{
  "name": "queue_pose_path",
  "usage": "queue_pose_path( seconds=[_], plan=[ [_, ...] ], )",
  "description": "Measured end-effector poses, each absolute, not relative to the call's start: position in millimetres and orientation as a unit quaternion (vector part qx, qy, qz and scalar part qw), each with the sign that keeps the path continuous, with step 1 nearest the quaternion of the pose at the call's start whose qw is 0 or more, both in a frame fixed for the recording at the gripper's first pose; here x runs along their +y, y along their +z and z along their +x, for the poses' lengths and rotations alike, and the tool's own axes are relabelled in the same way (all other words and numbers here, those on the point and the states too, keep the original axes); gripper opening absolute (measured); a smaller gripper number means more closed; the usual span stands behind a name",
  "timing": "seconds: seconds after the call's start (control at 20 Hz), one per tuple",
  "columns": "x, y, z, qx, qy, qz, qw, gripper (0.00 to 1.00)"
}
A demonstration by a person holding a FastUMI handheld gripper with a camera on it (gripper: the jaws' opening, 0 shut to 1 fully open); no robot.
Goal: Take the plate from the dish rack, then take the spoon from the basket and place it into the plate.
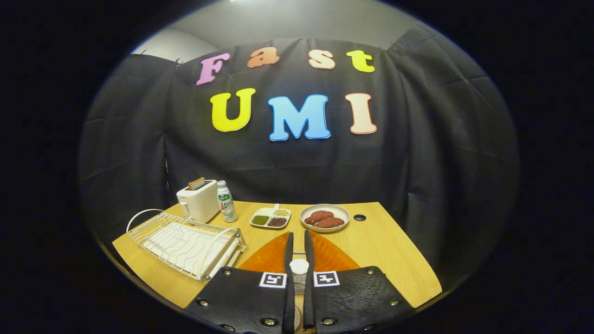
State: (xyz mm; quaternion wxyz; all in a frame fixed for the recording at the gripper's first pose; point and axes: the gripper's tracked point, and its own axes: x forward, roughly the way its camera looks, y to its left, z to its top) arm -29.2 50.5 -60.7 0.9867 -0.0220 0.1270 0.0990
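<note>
Since the orange plate [274, 257] is out of the dish rack [185, 241], what matters for the coming move is how it sits against the gripper [297, 234]. It lies right at the fingers, fanning out at 9 o'clock and 3 o'clock of them, with its far edge rising to about the fingertips. The fingers are drawn almost together, leaving only a slim gap. We judge that they are pinching the plate by its rim, though the contact itself is hard to make out. We cannot tell whether the plate's underside touches the wooden table [385, 260] or hangs just above it.

Working outward from the plate, the white wire rack sits close by at 9 o'clock of the fingertips, its long side running away toward 11 o'clock. Behind it, at 10 o'clock, stand a white toaster [198, 200] with a slice of toast [196, 183] in it and a small bottle [227, 201] just beside it. At 11 o'clock lies a divided dish of beans [270, 218]. At 1 o'clock there is a round dish of meat [325, 218], with a cable hole [359, 217] beyond it.

Bare tabletop opens at 3 o'clock, well apart from the rack. We reckon the plate wants setting down flat there or straight ahead before the spoon is fetched.
</note>
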Motion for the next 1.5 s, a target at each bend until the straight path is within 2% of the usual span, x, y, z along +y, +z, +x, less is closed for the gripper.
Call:
queue_pose_path(
  seconds=[0.3,0.8,1.5],
  plan=[
    [61,-58,-50,0.154,0.101,-0.017,0.983,0.07],
    [121,-128,-74,0.268,0.185,-0.071,0.943,0.07],
    [186,-157,-72,0.315,0.259,-0.140,0.902,0.07]
  ],
)
